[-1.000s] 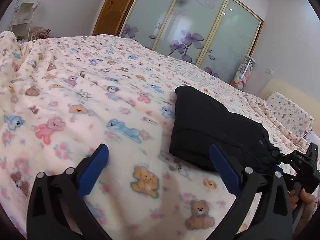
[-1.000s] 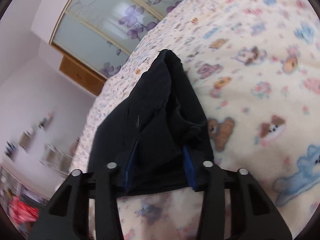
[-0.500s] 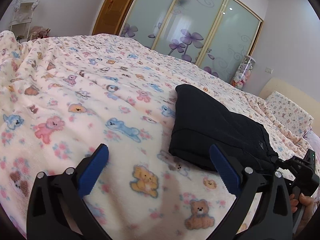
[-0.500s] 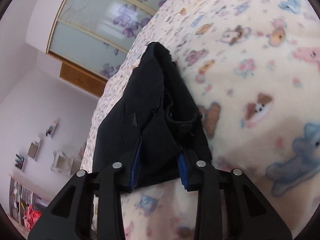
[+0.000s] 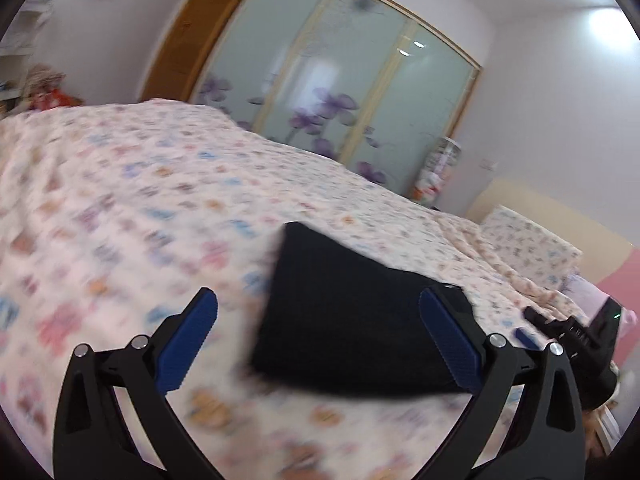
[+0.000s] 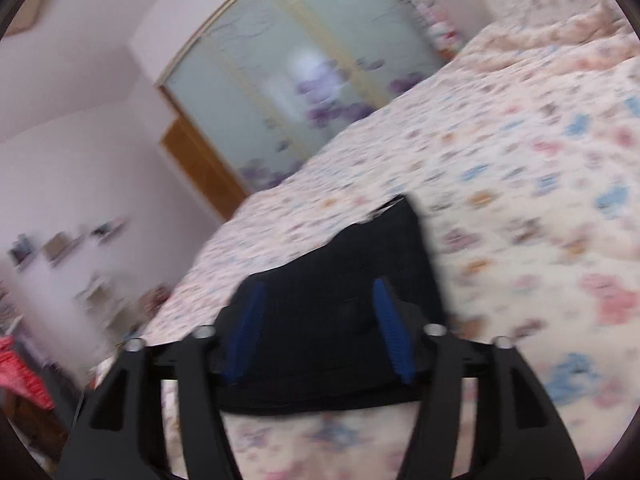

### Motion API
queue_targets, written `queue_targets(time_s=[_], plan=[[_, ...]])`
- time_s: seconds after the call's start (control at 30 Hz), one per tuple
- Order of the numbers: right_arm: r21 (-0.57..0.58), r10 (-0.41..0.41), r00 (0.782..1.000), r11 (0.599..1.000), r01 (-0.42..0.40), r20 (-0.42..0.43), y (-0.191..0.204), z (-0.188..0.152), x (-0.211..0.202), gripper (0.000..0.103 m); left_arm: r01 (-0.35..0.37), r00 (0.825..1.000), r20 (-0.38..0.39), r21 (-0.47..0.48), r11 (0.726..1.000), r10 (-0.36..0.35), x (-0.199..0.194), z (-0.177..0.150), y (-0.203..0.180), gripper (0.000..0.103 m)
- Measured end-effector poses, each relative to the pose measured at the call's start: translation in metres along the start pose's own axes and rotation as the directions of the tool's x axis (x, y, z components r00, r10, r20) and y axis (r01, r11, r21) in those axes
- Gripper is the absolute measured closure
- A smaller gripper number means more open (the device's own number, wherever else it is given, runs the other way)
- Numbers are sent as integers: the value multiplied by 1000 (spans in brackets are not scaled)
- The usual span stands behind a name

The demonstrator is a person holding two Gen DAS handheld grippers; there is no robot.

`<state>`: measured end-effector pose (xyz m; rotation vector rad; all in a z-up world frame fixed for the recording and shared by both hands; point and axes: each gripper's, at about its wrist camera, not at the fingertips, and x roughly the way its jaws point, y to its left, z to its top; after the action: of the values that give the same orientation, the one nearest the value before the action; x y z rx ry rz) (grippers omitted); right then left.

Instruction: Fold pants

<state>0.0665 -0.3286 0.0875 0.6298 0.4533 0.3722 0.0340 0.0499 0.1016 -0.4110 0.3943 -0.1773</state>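
The black pants (image 5: 352,320) lie folded in a flat bundle on the bear-print bedspread (image 5: 120,216). My left gripper (image 5: 320,340) is open and empty, raised in front of the bundle's near edge. My right gripper (image 6: 316,328) is open with its blue pads either side of the pants' end (image 6: 340,312), not pinching the cloth. The right gripper also shows at the far right of the left wrist view (image 5: 568,332). Both views are blurred by motion.
A pillow (image 5: 528,244) and headboard (image 5: 560,216) are at the bed's right end. Sliding wardrobe doors with purple flowers (image 5: 340,92) stand behind the bed, a wooden door (image 5: 180,40) to their left. Shelves with clutter (image 6: 60,248) line the wall.
The right gripper has opened and let go of the pants' end, and the bundle now lies flat. Both grippers have lifted and tilted up, so more of the room shows.
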Motion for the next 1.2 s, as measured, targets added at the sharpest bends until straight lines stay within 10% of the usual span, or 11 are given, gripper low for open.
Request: queue_targets(time_s=[0.17,0.3,0.73,0.97,1.2], plan=[[1,74,994,997,-74,-76,0,-3,15,37,81,990,-108,-39,996,-85,40,23,-30,2],[93,-65,977,992,85,-201,-26,-14,36,28,62,981,-180,-65,996,-73,68,20,-41,2],[262,186,978,952,-156,-91,-40,18,38,20,0,962,-274,-74,997,-20,106,12,-29,2],[353,122,976,934,-52,-179,-66,1,56,36,-95,911,-404,5,995,89,147,-6,-17,2],[317,112,978,947,-51,-175,-59,1,46,35,-105,913,-389,68,992,123,143,-14,-18,2]])
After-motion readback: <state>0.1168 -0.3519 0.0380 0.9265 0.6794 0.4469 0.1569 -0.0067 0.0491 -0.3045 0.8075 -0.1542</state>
